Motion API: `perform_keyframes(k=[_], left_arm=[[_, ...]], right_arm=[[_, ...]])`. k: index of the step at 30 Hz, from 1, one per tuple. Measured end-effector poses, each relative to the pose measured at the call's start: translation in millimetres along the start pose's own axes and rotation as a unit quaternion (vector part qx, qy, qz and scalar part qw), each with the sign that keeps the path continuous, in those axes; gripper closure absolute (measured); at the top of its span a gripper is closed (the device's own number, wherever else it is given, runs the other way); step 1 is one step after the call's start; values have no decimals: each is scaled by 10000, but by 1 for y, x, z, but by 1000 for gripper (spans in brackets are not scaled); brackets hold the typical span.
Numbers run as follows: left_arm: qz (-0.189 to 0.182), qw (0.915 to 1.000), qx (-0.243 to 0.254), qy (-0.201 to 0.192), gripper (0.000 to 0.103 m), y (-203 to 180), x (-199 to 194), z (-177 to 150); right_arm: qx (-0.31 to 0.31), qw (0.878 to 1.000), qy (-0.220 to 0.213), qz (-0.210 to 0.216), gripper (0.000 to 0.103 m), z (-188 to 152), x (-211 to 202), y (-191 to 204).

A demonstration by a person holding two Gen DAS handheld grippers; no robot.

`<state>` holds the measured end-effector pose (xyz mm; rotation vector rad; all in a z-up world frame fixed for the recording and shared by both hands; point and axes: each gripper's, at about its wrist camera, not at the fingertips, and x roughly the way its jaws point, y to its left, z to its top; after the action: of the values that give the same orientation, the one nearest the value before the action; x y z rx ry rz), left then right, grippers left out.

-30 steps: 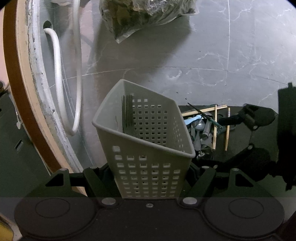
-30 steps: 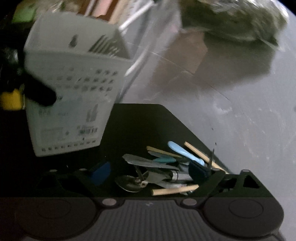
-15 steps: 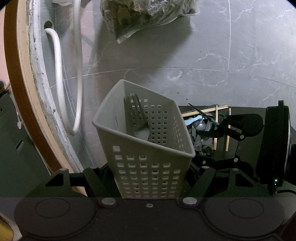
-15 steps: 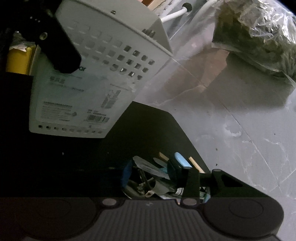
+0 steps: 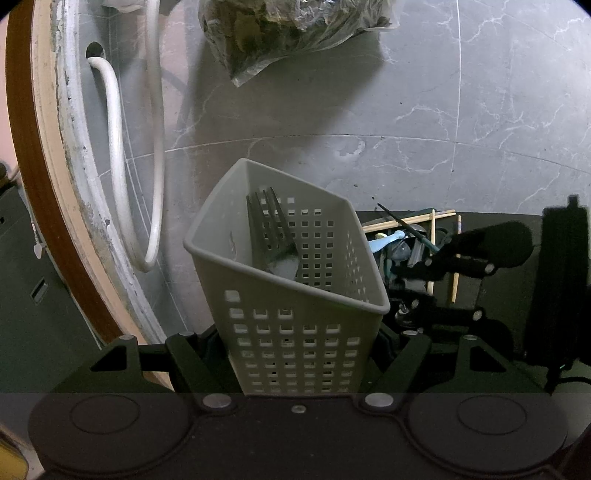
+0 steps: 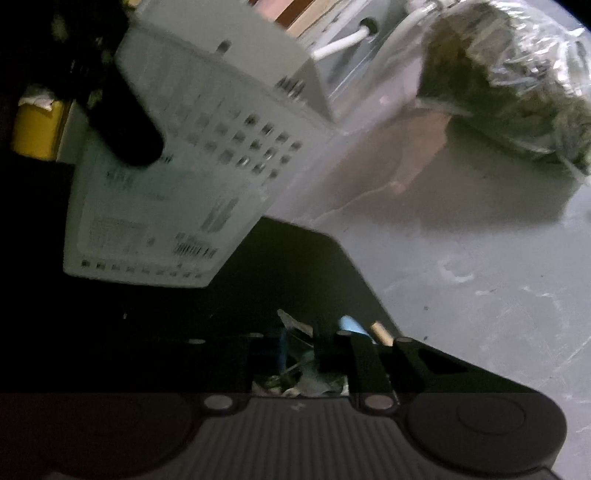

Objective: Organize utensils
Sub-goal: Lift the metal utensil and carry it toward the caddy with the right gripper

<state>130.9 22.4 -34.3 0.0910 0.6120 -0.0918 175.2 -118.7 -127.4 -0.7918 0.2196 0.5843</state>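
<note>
The left tongs (image 5: 301,354) clamp the perforated caddy (image 5: 295,295), tilted, with a fork (image 5: 271,229) inside. The right tongs (image 6: 299,354) have just been closing over the utensil pile (image 5: 410,243) on the black mat (image 6: 295,266) beside the caddy; whether they grip anything I cannot tell.

A grey marbled worktop (image 5: 424,92) carries a black mat (image 6: 295,266) and a clear bag (image 5: 288,29) of greens. Loose utensils (image 5: 410,243) lie piled on the mat.
</note>
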Motion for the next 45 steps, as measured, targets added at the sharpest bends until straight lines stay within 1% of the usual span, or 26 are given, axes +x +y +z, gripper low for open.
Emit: perform_keyframes(k=[7, 9, 11, 15, 18, 21, 23, 27, 29, 31, 33, 35, 37, 42, 45], left_arm=[[-8, 10000, -6, 5, 27, 0, 1, 0], [-13, 10000, 1, 3, 27, 0, 1, 0], [-16, 10000, -1, -4, 27, 0, 1, 0], [-28, 10000, -7, -1, 27, 1, 2, 1], [-37, 10000, -7, -3, 27, 1, 3, 1], [-52, 10000, 1, -16, 27, 2, 3, 1], [-53, 10000, 2, -18, 27, 2, 2, 0], [-49, 10000, -1, -18, 27, 2, 3, 0], [-50, 10000, -1, -17, 27, 2, 3, 0], [-53, 10000, -1, -15, 27, 2, 3, 0], [-53, 10000, 3, -19, 27, 2, 3, 0], [-59, 10000, 9, -29, 27, 2, 3, 0], [-61, 10000, 15, -39, 27, 2, 3, -1], [-56, 10000, 16, -36, 27, 2, 3, 0], [-52, 10000, 16, -37, 27, 2, 3, 0]], right_arm=[[530, 9983, -126, -185, 98, 11, -14, -32], [917, 9955, -179, -133, 99, 15, -18, -48], [1387, 9901, -201, -83, 100, 18, -22, -65], [2400, 9706, -177, 3, 102, 21, -23, -105], [3152, 9489, -180, 57, 102, 19, -23, -131], [3635, 9315, -148, 76, 103, 15, -25, -146], [3854, 9226, -143, 79, 102, 12, -26, -154], [3991, 9165, -276, 19, 102, 18, -37, -166], [4045, 9135, -429, 26, 102, 26, -50, -170], [4122, 9085, -675, 97, 102, 35, -65, -177], [4184, 9008, -1127, 267, 102, 44, -83, -184], [4228, 8886, -1718, 466, 102, 50, -100, -189], [4195, 8826, -2031, 618, 102, 59, -110, -190], [4023, 8766, -2446, 992, 102, 81, -120, -187], [3919, 8760, -2507, 1273, 102, 90, -117, -181]])
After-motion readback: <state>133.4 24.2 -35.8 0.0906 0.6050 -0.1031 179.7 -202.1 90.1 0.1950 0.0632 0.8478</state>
